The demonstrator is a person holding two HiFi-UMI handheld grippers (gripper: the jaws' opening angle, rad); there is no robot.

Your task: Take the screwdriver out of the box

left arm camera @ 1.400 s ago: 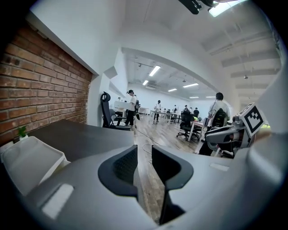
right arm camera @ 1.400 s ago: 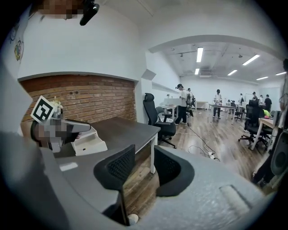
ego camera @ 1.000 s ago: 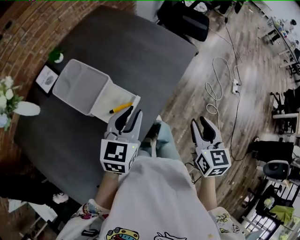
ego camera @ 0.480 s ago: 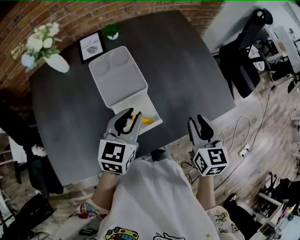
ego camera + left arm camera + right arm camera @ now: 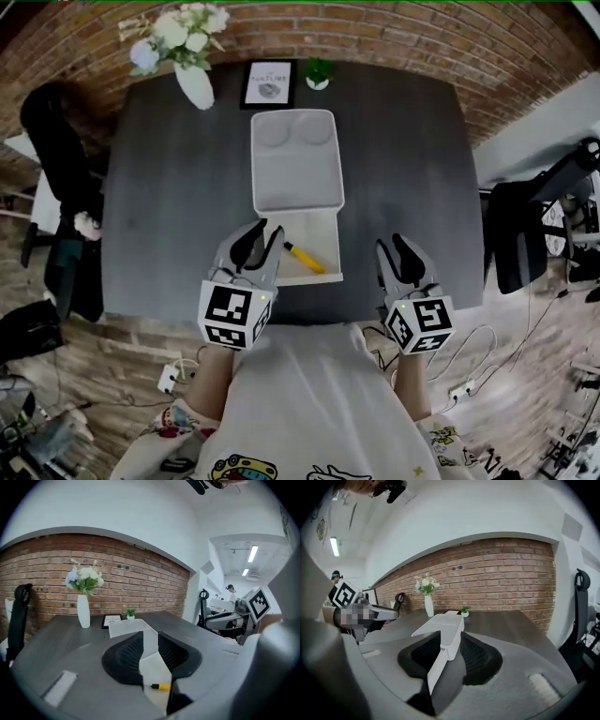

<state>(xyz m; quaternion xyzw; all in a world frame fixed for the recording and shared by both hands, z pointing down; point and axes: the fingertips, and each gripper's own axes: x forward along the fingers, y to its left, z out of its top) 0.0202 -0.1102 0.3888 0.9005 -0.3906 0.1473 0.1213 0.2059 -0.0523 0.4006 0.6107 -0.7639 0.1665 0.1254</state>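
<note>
A white box (image 5: 296, 161) lies with its lid folded open in the middle of the dark table (image 5: 169, 206). The yellow-handled screwdriver (image 5: 305, 257) rests on the box's flat near half, close to the table's front edge. My left gripper (image 5: 262, 234) is open and holds nothing; it hovers just left of the screwdriver. In the left gripper view the screwdriver (image 5: 161, 686) shows low between the open left gripper (image 5: 150, 641) jaws. My right gripper (image 5: 396, 246) is open and empty, to the right of the box, over the table's front edge. The right gripper view shows the box (image 5: 445, 630) beyond its jaws.
A white vase of flowers (image 5: 192, 80), a framed picture (image 5: 269, 84) and a small potted plant (image 5: 319, 73) stand along the table's far edge, by the brick wall. A black chair (image 5: 534, 225) is at the right, a dark coat (image 5: 61, 159) at the left.
The whole view has swung round: table and box, earlier skewed at the upper left, now sit square in front. Both grippers turned with it, still open and empty.
</note>
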